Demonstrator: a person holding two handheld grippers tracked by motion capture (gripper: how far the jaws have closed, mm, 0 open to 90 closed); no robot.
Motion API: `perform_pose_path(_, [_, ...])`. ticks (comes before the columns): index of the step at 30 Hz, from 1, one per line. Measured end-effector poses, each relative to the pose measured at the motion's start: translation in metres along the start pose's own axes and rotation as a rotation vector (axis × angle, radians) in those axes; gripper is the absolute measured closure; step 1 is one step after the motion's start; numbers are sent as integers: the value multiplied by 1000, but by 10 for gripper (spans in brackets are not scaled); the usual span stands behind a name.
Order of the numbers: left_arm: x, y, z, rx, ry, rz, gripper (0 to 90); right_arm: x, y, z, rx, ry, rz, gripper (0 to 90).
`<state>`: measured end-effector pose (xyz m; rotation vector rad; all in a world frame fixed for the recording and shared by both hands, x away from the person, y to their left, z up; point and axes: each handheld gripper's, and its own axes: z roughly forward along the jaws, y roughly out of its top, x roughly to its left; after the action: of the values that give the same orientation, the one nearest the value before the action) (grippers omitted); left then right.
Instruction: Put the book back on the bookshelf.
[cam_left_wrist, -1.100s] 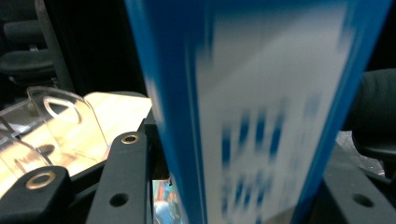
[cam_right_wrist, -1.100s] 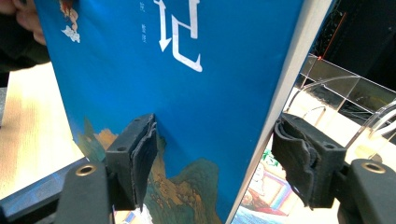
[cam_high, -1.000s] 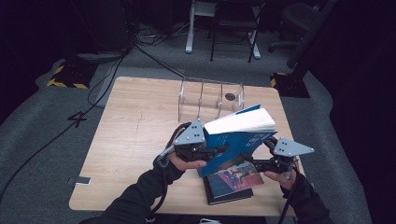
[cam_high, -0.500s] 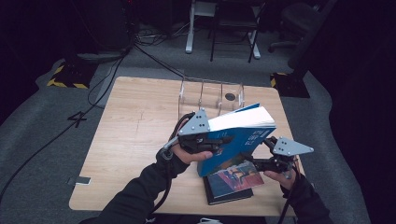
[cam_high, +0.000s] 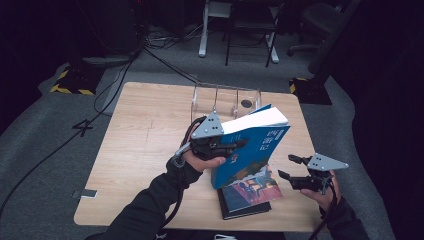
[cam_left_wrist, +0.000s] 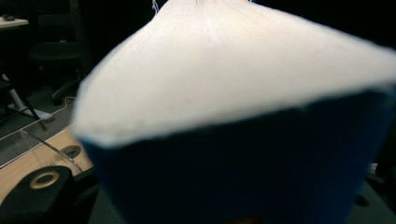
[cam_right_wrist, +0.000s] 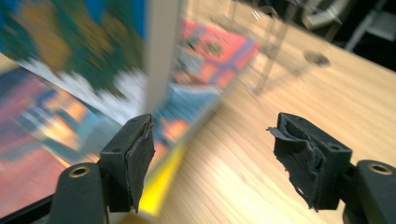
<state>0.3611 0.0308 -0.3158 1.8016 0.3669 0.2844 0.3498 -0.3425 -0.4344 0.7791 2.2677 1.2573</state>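
A blue book (cam_high: 250, 150) is tipped up steeply on its lower edge, white page block on top. My left gripper (cam_high: 236, 145) is shut on its left side, one black jaw across the cover. In the left gripper view the pages (cam_left_wrist: 233, 70) and blue cover (cam_left_wrist: 233, 182) loom close and blurred. Under it a second, dark-edged book (cam_high: 247, 196) lies flat near the table's front edge. My right gripper (cam_high: 286, 167) hovers just right of both books, its jaws having just been opening, nothing between them. It (cam_right_wrist: 210, 154) faces the blue book's page edge (cam_right_wrist: 161, 51) and the flat book (cam_right_wrist: 46, 140).
A clear acrylic rack (cam_high: 225, 100) with upright dividers stands at the back of the wooden table (cam_high: 145, 135), with a round hole (cam_high: 246, 103) beside it. Chair and desk legs and floor cables lie beyond the table's far edge.
My right gripper has drawn off to the right and down, away from the blue book's lower corner. The left gripper keeps its hold, and the book stands a little steeper.
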Motion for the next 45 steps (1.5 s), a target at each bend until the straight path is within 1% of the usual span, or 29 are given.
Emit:
perform_pose_path(1, [0, 0, 0, 1, 2, 3, 580, -3, -3, 0, 3, -5, 17, 294])
perform_pose_path(2, [0, 1, 1, 0, 3, 1, 580, -7, -7, 1, 10, -4, 37, 294])
perform_pose_path(3, [0, 1, 1, -3, 3, -3, 581, -10, -10, 2, 21, -12, 49, 294])
perform_pose_path(4, [1, 2, 2, 0, 8, -5, 583, -13, -14, 3, 25, -21, 61, 294])
perform_pose_path(5, [1, 2, 2, 0, 8, -5, 586, -13, -14, 3, 25, -21, 61, 294])
perform_pose_path(6, [1, 2, 4, -6, 19, -7, 589, -20, -20, 6, 40, -26, 98, 294])
perform_pose_path(8, [1, 3, 4, -4, 19, -8, 592, -21, -21, 7, 44, -28, 104, 292])
perform_pose_path(11, [2, 7, 7, -2, 19, 4, 596, -23, -25, 11, 58, -25, 113, 291])
perform_pose_path(13, [1, 11, 9, 7, 32, 20, 599, -22, -26, 13, 67, -18, 108, 286])
perform_pose_path(14, [2, 13, 9, 6, 34, 24, 600, -22, -26, 13, 65, -9, 106, 279])
perform_pose_path(15, [2, 14, 10, 2, 35, 18, 602, -22, -26, 14, 61, 3, 108, 274])
perform_pose_path(16, [3, 17, 10, 3, 44, 25, 601, -22, -26, 14, 57, 16, 113, 273])
perform_pose_path(18, [4, 20, 8, -6, 55, 25, 602, -22, -27, 16, 65, 19, 111, 275])
perform_pose_path(21, [6, 23, 3, 2, 91, 43, 605, -21, -28, 19, 81, 26, 103, 275])
perform_pose_path(24, [12, 23, -4, 4, 123, 34, 605, -20, -28, 20, 84, 30, 101, 275])
perform_pose_path(26, [17, 23, -11, -3, 138, 22, 605, -20, -28, 19, 76, 39, 107, 272])
perform_pose_path(28, [21, 23, -17, -3, 160, 19, 605, -20, -28, 19, 72, 41, 107, 272])
perform_pose_path(32, [29, 23, -35, -3, 226, 21, 604, -20, -28, 21, 78, 44, 107, 270])
perform_pose_path(35, [36, 24, -47, -11, 267, 17, 605, -20, -29, 22, 87, 46, 106, 270])
perform_pose_path(38, [44, 25, -56, 2, 316, 18, 604, -19, -29, 23, 93, 46, 104, 270])
perform_pose_path(41, [52, 27, -60, 13, 370, 21, 604, -19, -29, 24, 100, 47, 101, 271])
perform_pose_path(44, [62, 28, -62, 17, 401, 11, 604, -19, -29, 25, 100, 46, 102, 273])
perform_pose_path(45, [67, 29, -62, 12, 407, -2, 604, -19, -29, 25, 102, 43, 101, 274])
